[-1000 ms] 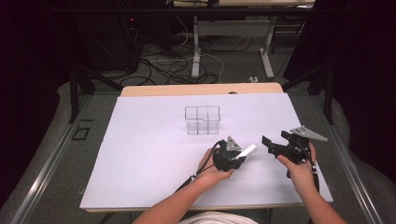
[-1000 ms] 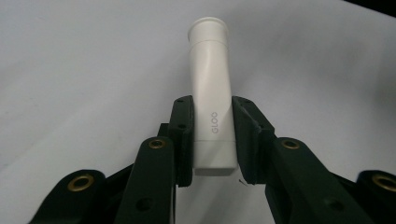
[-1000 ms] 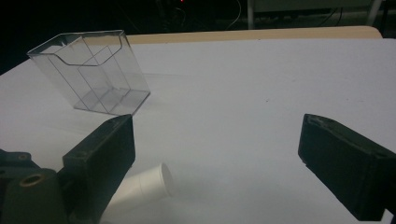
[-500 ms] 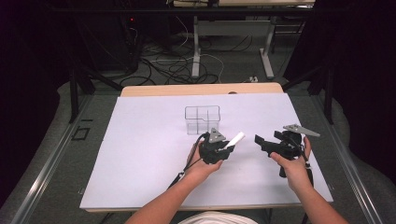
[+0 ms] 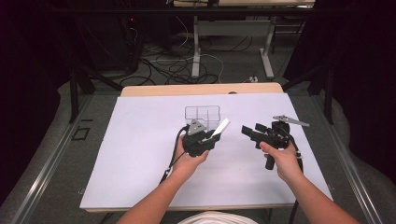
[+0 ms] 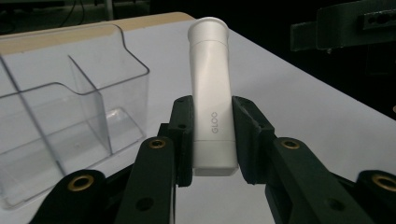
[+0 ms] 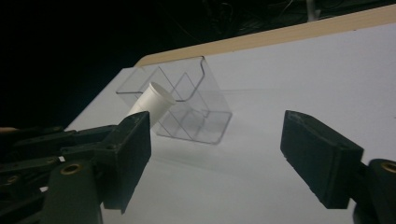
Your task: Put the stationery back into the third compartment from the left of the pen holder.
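Left gripper (image 6: 212,140) clamps the tube (image 6: 211,93) just beside the bin (image 6: 93,93) rim; right gripper (image 7: 217,154), jaws apart and just closing, holds nothing over bare table (image 5: 140,154)

The left gripper (image 5: 211,138) has carried the white tube (image 5: 221,128), clamped in its jaws, up off the tabletop (image 5: 140,154) and leftward, and now it hangs just short of the clear organizer (image 5: 202,112). The right gripper (image 5: 250,132) has followed across, lifting too, its empty jaws just narrowing a touch, with the tube's tip off beyond one jaw.
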The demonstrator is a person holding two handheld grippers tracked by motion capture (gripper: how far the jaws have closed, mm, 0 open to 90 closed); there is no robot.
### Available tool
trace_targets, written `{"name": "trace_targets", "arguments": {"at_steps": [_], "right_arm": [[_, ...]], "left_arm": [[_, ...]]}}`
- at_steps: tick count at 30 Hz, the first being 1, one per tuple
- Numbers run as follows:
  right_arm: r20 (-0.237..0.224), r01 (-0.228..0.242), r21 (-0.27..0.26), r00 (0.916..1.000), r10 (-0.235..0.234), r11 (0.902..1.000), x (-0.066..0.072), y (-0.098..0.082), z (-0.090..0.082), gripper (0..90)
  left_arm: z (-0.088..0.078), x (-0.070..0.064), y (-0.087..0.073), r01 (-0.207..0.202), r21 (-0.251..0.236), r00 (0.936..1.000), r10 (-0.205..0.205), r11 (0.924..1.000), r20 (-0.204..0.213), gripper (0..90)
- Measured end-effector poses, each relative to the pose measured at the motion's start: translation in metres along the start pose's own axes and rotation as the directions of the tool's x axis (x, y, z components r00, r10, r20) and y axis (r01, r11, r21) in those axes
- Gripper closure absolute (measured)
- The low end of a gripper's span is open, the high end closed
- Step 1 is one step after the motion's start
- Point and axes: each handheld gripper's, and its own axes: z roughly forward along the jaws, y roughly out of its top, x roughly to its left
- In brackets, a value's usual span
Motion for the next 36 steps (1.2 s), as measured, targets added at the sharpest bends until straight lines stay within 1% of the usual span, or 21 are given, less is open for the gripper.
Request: {"name": "trace_targets", "arguments": {"at_steps": [4,6,7,8,10,14,15,16,18,19,21,22,23,24,27,29,31,32,33,35,36], "right_arm": [[-0.024,-0.021,0.003,0.9995,0.021,0.9998,0.008,0.007,0.008,27.4],[-0.031,-0.028,0.000,0.9991,0.028,0.9996,0.013,0.009,0.014,28.2],[-0.034,-0.044,-0.003,0.9984,0.044,0.9990,0.016,0.010,0.017,28.9],[-0.048,-0.031,0.006,0.9983,0.031,0.9995,0.017,0.012,0.019,29.5],[-0.060,-0.030,0.012,0.9978,0.031,0.9995,0.023,0.014,0.025,29.7],[-0.082,-0.060,0.021,0.9947,0.061,0.9980,0.034,0.016,0.036,30.1],[-0.101,-0.064,0.030,0.9927,0.067,0.9975,0.036,0.017,0.038,30.0],[-0.105,-0.078,0.039,0.9911,0.082,0.9962,0.040,0.018,0.041,29.6],[-0.113,-0.073,0.044,0.9905,0.077,0.9964,0.044,0.019,0.047,29.1],[-0.111,-0.084,0.036,0.9900,0.087,0.9958,0.046,0.019,0.050,29.1],[-0.121,-0.103,0.068,0.9865,0.110,0.9924,0.051,0.020,0.055,29.1],[-0.120,-0.094,0.071,0.9876,0.102,0.9931,0.051,0.020,0.058,29.1],[-0.125,-0.109,0.082,0.9851,0.119,0.9907,0.053,0.020,0.060,29.1],[-0.124,-0.107,0.080,0.9854,0.116,0.9910,0.055,0.020,0.063,29.1],[-0.126,-0.147,0.093,0.9793,0.158,0.9847,0.058,0.019,0.069,30.6],[-0.128,-0.157,0.093,0.9774,0.168,0.9832,0.058,0.018,0.071,31.5],[-0.142,-0.189,0.102,0.9690,0.202,0.9767,0.058,0.018,0.076,33.8],[-0.138,-0.208,0.091,0.9658,0.219,0.9739,0.058,0.018,0.079,34.8],[-0.152,-0.222,0.106,0.9598,0.236,0.9693,0.058,0.018,0.079,35.9],[-0.153,-0.228,0.113,0.9577,0.244,0.9670,0.058,0.017,0.081,37.1],[-0.154,-0.253,0.115,0.9507,0.269,0.9605,0.059,0.016,0.085,39.8]], "left_arm": [[-0.011,0.008,0.004,0.036,-0.044,0.9992,-0.037,0.9984,-0.019,71.4],[-0.016,0.012,0.006,0.041,-0.061,0.9987,-0.043,0.9973,-0.028,71.4],[-0.018,0.013,0.007,0.045,-0.067,0.9984,-0.047,0.9967,-0.032,71.4],[-0.018,0.013,0.007,0.045,-0.067,0.9984,-0.047,0.9967,-0.032,71.4],[-0.024,0.017,0.008,0.045,-0.084,0.9979,-0.049,0.9954,-0.042,71.4],[-0.030,0.020,0.008,0.050,-0.106,0.9969,-0.056,0.9931,-0.056,71.4],[-0.030,0.020,0.008,0.050,-0.106,0.9969,-0.056,0.9931,-0.056,71.4],[-0.032,0.022,0.007,0.054,-0.112,0.9963,-0.061,0.9923,-0.060,71.4],[-0.033,0.023,0.007,0.054,-0.112,0.9962,-0.061,0.9922,-0.062,71.4],[-0.033,0.023,0.006,0.056,-0.116,0.9960,-0.064,0.9917,-0.063,71.4],[-0.035,0.026,0.005,0.066,-0.120,0.9947,-0.075,0.9906,-0.071,71.4],[-0.035,0.026,0.005,0.066,-0.120,0.9947,-0.075,0.9906,-0.071,71.3],[-0.035,0.028,0.004,0.066,-0.124,0.9945,-0.075,0.9901,-0.073,71.3],[-0.035,0.030,0.003,0.075,-0.121,0.9933,-0.084,0.9899,-0.078,71.4],[-0.035,0.032,0.002,0.081,-0.122,0.9923,-0.091,0.9892,-0.084,71.4],[-0.035,0.033,0.000,0.090,-0.121,0.9909,-0.101,0.9886,-0.088,71.4],[-0.035,0.034,0.000,0.091,-0.118,0.9908,-0.102,0.9888,-0.089,71.4],[-0.034,0.034,-0.001,0.097,-0.121,0.9903,-0.108,0.9880,-0.088,71.3],[-0.034,0.033,-0.001,0.096,-0.122,0.9904,-0.107,0.9878,-0.087,71.4],[-0.034,0.033,-0.001,0.096,-0.119,0.9906,-0.106,0.9883,-0.086,71.4],[-0.033,0.032,-0.001,0.092,-0.116,0.9910,-0.103,0.9889,-0.085,71.4]]}}
